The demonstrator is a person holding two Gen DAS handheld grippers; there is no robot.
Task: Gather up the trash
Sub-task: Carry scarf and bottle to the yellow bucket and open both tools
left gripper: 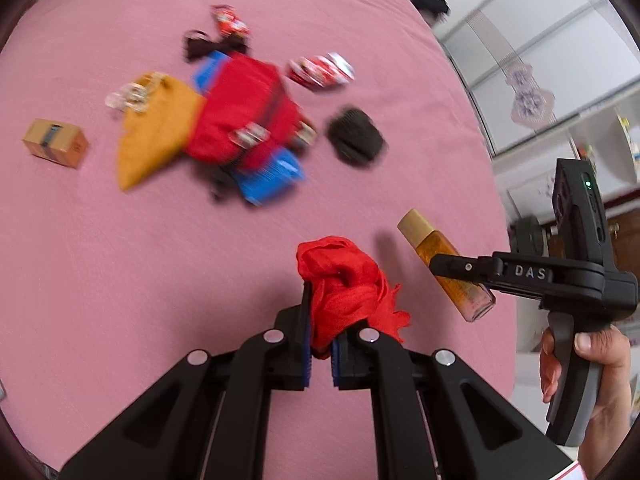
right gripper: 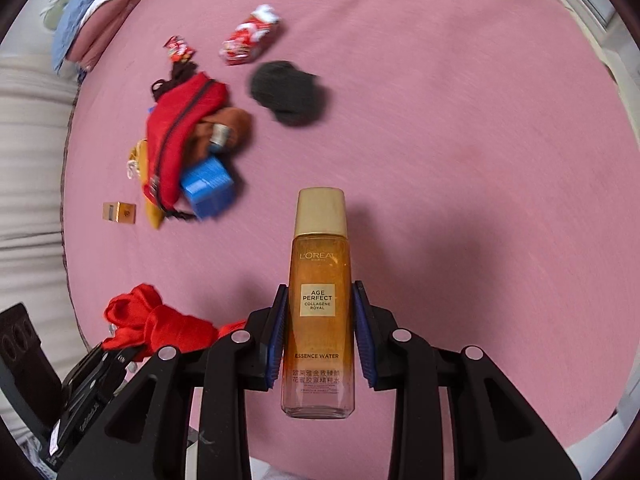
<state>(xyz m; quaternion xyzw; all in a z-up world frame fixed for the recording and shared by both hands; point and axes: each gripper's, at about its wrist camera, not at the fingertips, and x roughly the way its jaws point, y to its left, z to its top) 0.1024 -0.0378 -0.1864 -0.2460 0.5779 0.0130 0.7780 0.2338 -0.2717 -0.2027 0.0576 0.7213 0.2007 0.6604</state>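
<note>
My left gripper (left gripper: 322, 320) is shut on a crumpled red cloth (left gripper: 340, 280), held above the pink bed sheet (left gripper: 120, 280). The cloth (right gripper: 160, 324) also shows at the lower left of the right wrist view. My right gripper (right gripper: 320, 292) is shut on an amber bottle (right gripper: 320, 248) with a gold cap, its blue pads pressing on both sides. In the left wrist view the bottle (left gripper: 424, 240) hangs at the right, held by a person's hand (left gripper: 592, 352). Red snack wrappers (left gripper: 320, 70) (right gripper: 250, 36) and a small cardboard box (left gripper: 56, 142) (right gripper: 119, 212) lie farther off.
A red pouch (left gripper: 244, 112), a blue box (left gripper: 272, 176), a yellow cloth (left gripper: 156, 128) and a clear clip (left gripper: 128, 98) form a heap mid-bed. A black item (left gripper: 354, 138) lies beside it. Folded clothes (right gripper: 92, 12) sit at the far corner. White cabinets (left gripper: 560, 60) stand past the bed's edge.
</note>
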